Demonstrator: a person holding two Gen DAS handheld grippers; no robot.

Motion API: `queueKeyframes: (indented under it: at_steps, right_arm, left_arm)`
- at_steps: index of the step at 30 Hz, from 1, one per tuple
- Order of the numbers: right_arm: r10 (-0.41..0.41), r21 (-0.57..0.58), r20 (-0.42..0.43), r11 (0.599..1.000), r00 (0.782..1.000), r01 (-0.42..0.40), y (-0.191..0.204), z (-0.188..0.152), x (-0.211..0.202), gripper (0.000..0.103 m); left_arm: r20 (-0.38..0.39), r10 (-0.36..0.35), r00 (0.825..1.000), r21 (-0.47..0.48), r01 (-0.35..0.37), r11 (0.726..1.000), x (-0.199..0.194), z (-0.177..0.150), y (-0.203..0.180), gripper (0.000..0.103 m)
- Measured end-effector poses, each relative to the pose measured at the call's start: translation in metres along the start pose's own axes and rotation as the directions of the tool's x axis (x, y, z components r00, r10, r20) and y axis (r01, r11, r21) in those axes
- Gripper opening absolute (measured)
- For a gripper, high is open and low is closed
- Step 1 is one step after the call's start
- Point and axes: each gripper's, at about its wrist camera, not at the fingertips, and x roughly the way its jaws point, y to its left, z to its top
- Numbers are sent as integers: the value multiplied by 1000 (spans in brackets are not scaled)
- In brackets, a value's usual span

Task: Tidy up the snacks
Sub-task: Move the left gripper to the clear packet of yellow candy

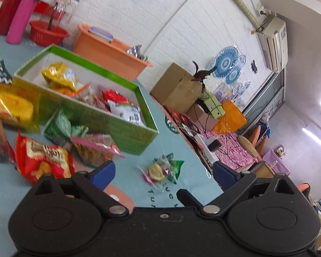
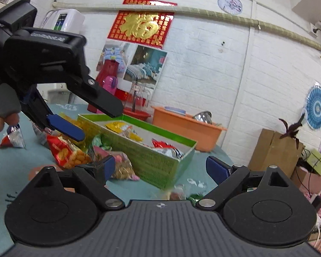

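Note:
A green box (image 1: 126,128) on the blue table holds several snack packs, among them a yellow bag (image 1: 60,76). Loose snacks lie in front of it: a red bag (image 1: 42,160), a pink pack (image 1: 94,147), a green pack (image 1: 62,126), a yellow pack (image 1: 12,107) and a small clear candy bag (image 1: 160,170). My left gripper (image 1: 162,172) is open and empty, above the candy bag. My right gripper (image 2: 158,168) is open and empty, facing the box (image 2: 156,162). The left gripper (image 2: 94,120) also shows in the right wrist view, open above the red bag (image 2: 68,154).
A pink bottle (image 1: 21,15), a red flask (image 1: 8,6), a red basin (image 1: 47,33) and an orange tub (image 1: 109,53) stand behind the box. The table edge (image 1: 203,167) runs to the right, with cardboard boxes (image 1: 177,87) and cables beyond it.

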Motion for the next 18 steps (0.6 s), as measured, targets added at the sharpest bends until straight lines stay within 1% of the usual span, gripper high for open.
queueKeyframes:
  at_steps: [2, 8, 11, 12, 14, 17, 18]
  right_arm:
    - [9, 27, -40, 1000, 999, -7, -10, -7, 5, 103]
    - [23, 59, -112, 998, 993, -17, -33, -19, 18, 103]
    - [14, 63, -157, 998, 987, -5, -44, -24, 20, 103]
    - [8, 68, -167, 998, 986, 4, -47, -25, 19, 103]
    - [1, 80, -180, 997, 984, 14, -53, -29, 17, 103]
    - [-6, 87, -208, 996, 978, 24, -62, -34, 18, 103]
    - [-3, 89, -216, 996, 976, 23, -64, -35, 19, 103]
  left_arm:
    - [-26, -13, 1000, -9, 13, 1000, 10, 1, -1, 103]
    - [-99, -35, 995, 3, 36, 999, 54, 8, -6, 103]
    - [-127, -13, 992, 43, 19, 999, 80, 11, -12, 103]
    - [-135, -5, 991, 62, 13, 998, 87, 12, -15, 100]
    - [-151, 15, 988, 113, 2, 994, 104, 11, -21, 100]
    - [-162, 48, 986, 165, -21, 986, 124, 10, -26, 99]
    - [-162, 60, 985, 188, -29, 982, 129, 9, -27, 90]
